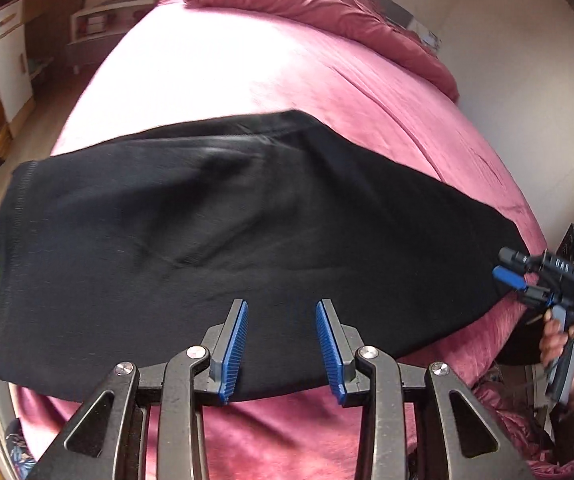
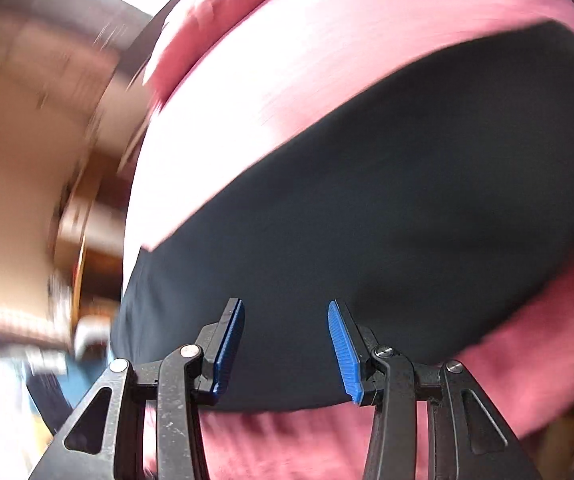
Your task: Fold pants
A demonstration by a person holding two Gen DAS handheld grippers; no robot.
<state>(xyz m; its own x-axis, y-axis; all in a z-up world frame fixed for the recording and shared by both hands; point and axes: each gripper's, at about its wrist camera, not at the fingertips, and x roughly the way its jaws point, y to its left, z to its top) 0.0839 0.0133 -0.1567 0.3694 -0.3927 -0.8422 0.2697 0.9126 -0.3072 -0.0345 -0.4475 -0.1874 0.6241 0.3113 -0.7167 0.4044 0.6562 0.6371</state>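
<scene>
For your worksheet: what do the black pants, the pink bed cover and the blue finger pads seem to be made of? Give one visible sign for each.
Black pants: soft matte knit, probably cotton jersey; stitched hem, limp folds.
Pink bed cover: plush, velvety fabric, likely fleece or velour; a soft sheen in the light.
Blue pads on the left hand-held gripper: ribbed, probably rubber or plastic, set on dark rigid fingers.

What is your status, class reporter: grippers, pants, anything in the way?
Left gripper open, holding nothing. Right gripper open, holding nothing. Black pants lie flat across pink bedspread. Nothing on the pants.
</scene>
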